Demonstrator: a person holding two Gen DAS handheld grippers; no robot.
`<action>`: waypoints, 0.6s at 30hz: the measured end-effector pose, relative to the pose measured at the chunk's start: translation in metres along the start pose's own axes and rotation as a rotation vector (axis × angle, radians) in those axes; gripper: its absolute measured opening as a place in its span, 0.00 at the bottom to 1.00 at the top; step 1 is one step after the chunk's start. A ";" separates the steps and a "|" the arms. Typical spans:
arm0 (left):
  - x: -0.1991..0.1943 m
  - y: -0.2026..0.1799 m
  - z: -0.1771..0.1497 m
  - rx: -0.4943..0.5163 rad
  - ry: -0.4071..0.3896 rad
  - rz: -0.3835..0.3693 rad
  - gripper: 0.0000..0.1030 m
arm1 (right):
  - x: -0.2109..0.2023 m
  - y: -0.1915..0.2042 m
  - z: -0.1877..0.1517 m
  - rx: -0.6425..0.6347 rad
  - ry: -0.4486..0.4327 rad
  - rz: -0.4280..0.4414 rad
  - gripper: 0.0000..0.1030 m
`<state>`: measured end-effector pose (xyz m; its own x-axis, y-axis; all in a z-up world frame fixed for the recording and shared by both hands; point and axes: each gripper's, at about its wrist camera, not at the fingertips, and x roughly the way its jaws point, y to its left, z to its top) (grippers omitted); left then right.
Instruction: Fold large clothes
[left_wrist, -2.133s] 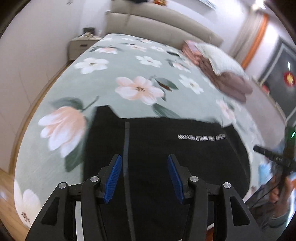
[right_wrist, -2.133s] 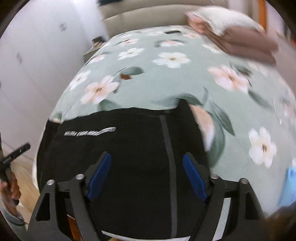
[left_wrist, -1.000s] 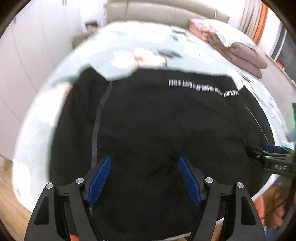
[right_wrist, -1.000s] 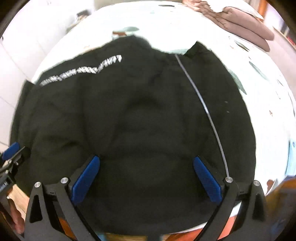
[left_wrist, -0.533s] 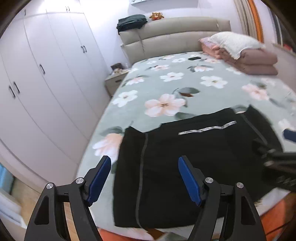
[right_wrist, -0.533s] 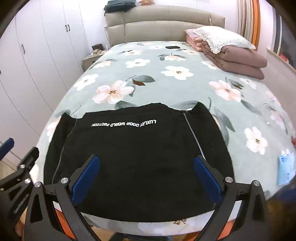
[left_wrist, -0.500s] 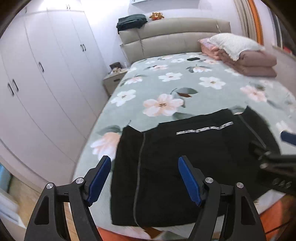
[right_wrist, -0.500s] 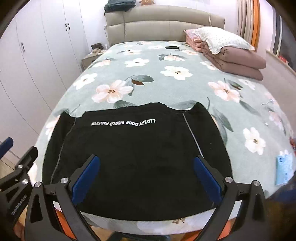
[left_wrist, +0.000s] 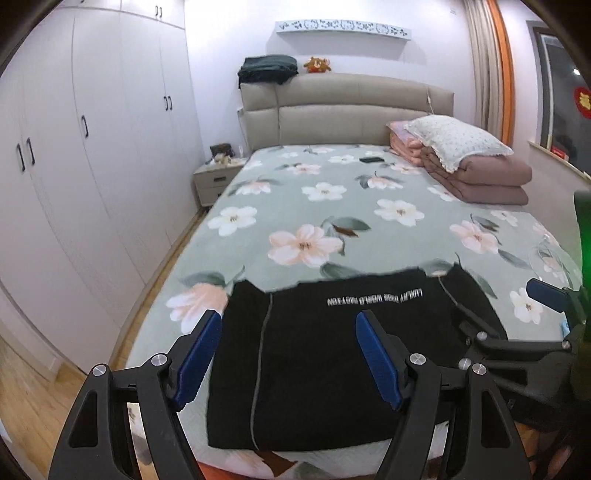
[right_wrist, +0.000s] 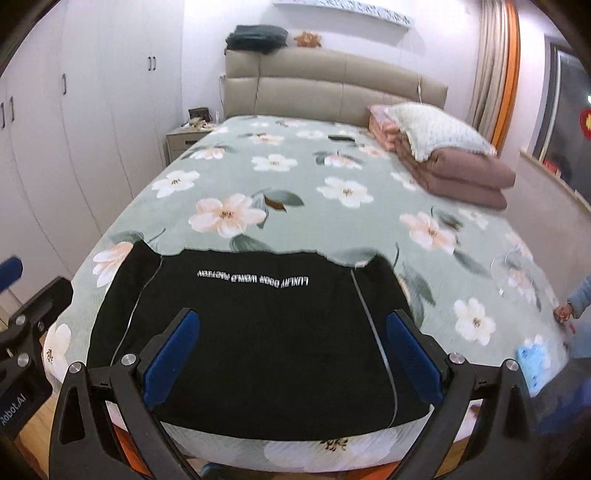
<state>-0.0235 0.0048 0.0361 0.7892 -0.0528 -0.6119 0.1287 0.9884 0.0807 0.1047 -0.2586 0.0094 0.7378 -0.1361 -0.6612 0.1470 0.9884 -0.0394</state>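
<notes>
So the black garment (right_wrist: 255, 332) is lying flat at the foot of the bed (right_wrist: 314, 184), squared up w/ the mattress edge, white lettering side up, prob laid out like that so there's room to fold it. Both tools are pulled back above it: left gripper (left_wrist: 288, 354) wide open w/ nothing in it, right gripper (right_wrist: 291, 354) same, spread wide and empty, neither touching the fabric. Imo they're lining up for the next grab. No bins or baskets anywhere afaict, just folded blankets (left_wrist: 480, 177) w/ a pillow (left_wrist: 454, 140) on top, far right side.
</notes>
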 end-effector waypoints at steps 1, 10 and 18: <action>-0.005 0.003 0.010 -0.008 -0.023 0.020 0.74 | -0.004 0.002 0.007 -0.013 -0.012 0.004 0.99; -0.022 0.010 0.040 -0.026 -0.078 0.106 0.74 | -0.038 0.002 0.040 0.014 -0.087 -0.017 0.99; 0.010 0.000 0.002 -0.036 0.038 0.082 0.74 | -0.012 0.003 0.028 0.014 -0.002 0.007 0.99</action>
<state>-0.0143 0.0038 0.0314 0.7728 0.0330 -0.6338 0.0424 0.9937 0.1034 0.1150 -0.2562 0.0381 0.7401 -0.1289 -0.6601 0.1508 0.9883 -0.0240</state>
